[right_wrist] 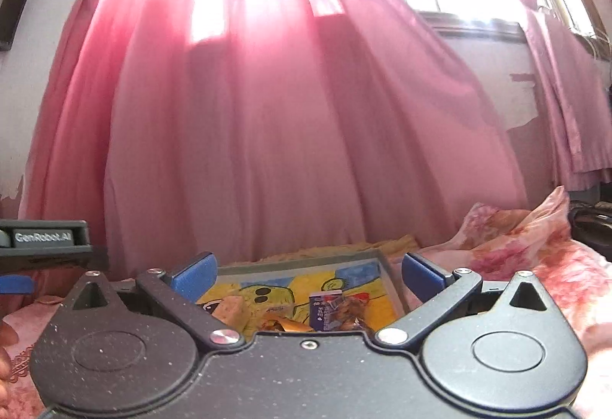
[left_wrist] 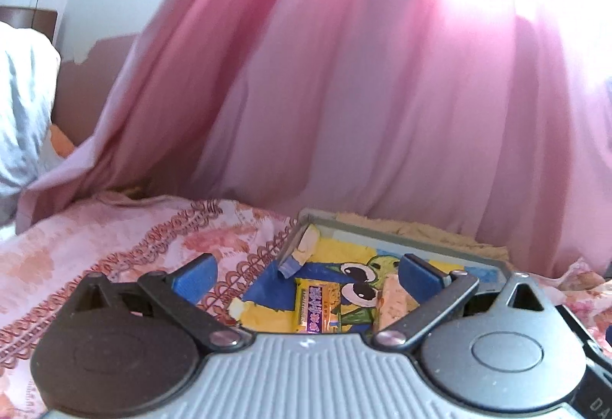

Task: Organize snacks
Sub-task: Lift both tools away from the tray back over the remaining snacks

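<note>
A: Left wrist view: left gripper (left_wrist: 308,272) spread wide, empty, above the tray (left_wrist: 386,231). The yellow candy bar (left_wrist: 317,304) lies at six o'clock, a beige wafer (left_wrist: 394,298) beside it.

B: Probably light, slippery foil; pinch it across the middle.

A: Right wrist view: right gripper (right_wrist: 306,273) also gaping, empty. The blue packet (right_wrist: 325,310) sits at six o'clock.

B: Crinkly, likely soft; squeeze gently.

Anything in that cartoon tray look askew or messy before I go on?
Yes. In the tray, the blue packet sits among crumpled wrappers, loosely heaped. On the left side, a pale bar leans tilted against the wall. Both grippers are open and empty.
</note>
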Action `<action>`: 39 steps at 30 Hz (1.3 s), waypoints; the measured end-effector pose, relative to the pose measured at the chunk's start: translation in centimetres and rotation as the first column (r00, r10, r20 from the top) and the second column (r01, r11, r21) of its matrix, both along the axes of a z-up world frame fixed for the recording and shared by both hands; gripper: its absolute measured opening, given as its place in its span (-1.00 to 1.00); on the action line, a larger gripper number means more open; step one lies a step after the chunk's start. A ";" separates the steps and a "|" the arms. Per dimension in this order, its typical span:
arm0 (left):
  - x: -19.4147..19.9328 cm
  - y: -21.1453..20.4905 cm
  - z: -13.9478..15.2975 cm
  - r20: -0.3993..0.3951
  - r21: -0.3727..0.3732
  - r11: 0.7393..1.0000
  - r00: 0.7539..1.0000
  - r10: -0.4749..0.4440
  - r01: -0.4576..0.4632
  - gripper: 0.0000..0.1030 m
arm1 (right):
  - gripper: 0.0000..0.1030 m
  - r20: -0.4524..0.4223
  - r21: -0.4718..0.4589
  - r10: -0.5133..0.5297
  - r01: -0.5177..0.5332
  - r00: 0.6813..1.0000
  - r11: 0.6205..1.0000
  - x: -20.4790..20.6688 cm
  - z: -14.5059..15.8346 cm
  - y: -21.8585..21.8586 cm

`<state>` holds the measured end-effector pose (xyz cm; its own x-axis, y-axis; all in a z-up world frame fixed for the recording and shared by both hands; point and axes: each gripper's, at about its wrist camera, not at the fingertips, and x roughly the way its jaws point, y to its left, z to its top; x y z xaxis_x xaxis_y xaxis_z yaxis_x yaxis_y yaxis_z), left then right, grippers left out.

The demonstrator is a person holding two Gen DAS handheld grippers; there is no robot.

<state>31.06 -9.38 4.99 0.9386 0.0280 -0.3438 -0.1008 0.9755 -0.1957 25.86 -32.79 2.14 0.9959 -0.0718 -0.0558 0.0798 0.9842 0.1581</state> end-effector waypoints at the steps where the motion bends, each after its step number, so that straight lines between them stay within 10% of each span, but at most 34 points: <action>1: -0.8 0.1 0.3 0.012 0.003 1.000 1.000 0.000 0.000 0.99 | 0.99 -0.001 0.000 -0.001 0.001 1.000 1.000 -0.5 0.1 0.1; 16: -11.5 3.5 0.9 0.059 0.057 0.998 0.998 -0.005 0.002 0.99 | 0.99 -0.015 -0.044 0.032 -0.033 0.999 0.998 -10.6 0.0 2.2; 39: -19.9 10.2 -5.4 -0.163 0.084 0.996 0.986 -0.025 0.039 0.99 | 0.99 -0.249 -0.084 0.190 -0.216 0.950 0.973 -18.7 -3.6 9.2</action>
<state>11.15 0.81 -0.37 0.8718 0.0353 -0.4887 -0.0930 0.9912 -0.0943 7.17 -23.55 -1.45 0.9486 0.1117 -0.2961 -0.1013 0.9936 0.0504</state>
